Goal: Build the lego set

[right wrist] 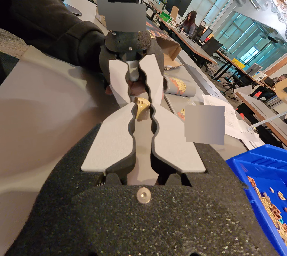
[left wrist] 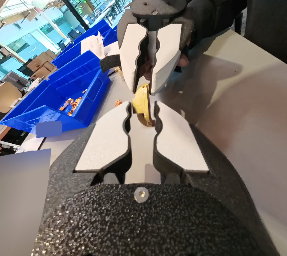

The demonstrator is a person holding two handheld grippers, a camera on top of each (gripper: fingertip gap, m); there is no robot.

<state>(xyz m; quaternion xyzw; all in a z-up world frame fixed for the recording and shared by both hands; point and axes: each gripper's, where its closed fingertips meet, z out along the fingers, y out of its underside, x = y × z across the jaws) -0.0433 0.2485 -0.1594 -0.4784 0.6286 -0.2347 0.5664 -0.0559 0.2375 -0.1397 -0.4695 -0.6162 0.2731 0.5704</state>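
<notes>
A small gold lego assembly (left wrist: 140, 102), rounded on one side with a darker gold rim, is held in the air above the grey table (left wrist: 233, 93). My left gripper (left wrist: 143, 105) closes on its lower part. My right gripper (left wrist: 143, 92) comes from the opposite side, tip to tip, and pinches its upper edge. In the right wrist view the assembly (right wrist: 142, 109) sits between my right gripper's tips (right wrist: 142, 105), with the left gripper (right wrist: 142, 100) facing it just beyond. A gloved hand and dark sleeve hold each gripper.
Blue bins (left wrist: 46, 113) stand to the left, one with several small orange-brown pieces (left wrist: 73, 105). A loose orange piece (left wrist: 118, 103) lies on the table. An open instruction booklet (right wrist: 180, 88), papers (right wrist: 217, 109) and another blue bin (right wrist: 256, 171) are on the right. A person (right wrist: 188, 23) sits at a far table. Less than 4 cm separates the two grippers' tips.
</notes>
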